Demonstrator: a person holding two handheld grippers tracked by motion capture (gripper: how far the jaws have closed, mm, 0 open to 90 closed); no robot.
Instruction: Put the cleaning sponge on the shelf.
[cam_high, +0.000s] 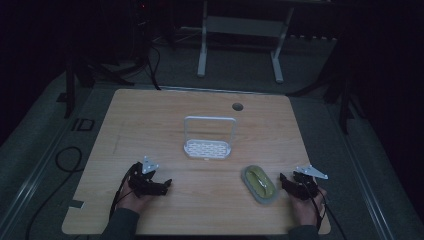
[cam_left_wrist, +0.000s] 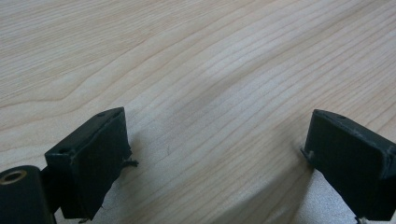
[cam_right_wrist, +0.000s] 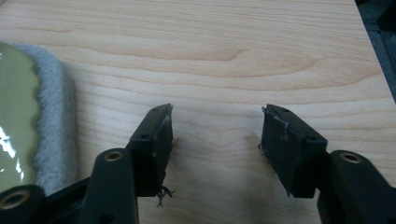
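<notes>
Currently both grippers rest low on the table (cam_high: 150, 120), near its front edge, nothing held. Left gripper (cam_high: 159, 186) sits toward the front-left corner; in the left gripper view its fingers (cam_left_wrist: 93, 158) are spread wide with only bare wood grain between them. Right gripper (cam_high: 289, 181) sits toward the front-right corner; its fingers (cam_right_wrist: 152, 149) are also spread apart, gap empty.

The oval dish (cam_high: 259, 183) lies flat on the table just beside the right gripper, on its inboard side, not touching it as far as I can tell. Grey fuzzy rim, glossy yellow-green centre. Long axis runs diagonally: far end points toward the table's back-left, near end toward the front-right corner. In the right gripper view its rim (cam_right_wrist: 56, 126) shows at the left edge, apart from the nearer finger.

White rack (cam_high: 208, 145) with a tall hoop handle stands upright near the table's middle, well apart from both grippers and the dish, long side parallel to the front edge.
</notes>
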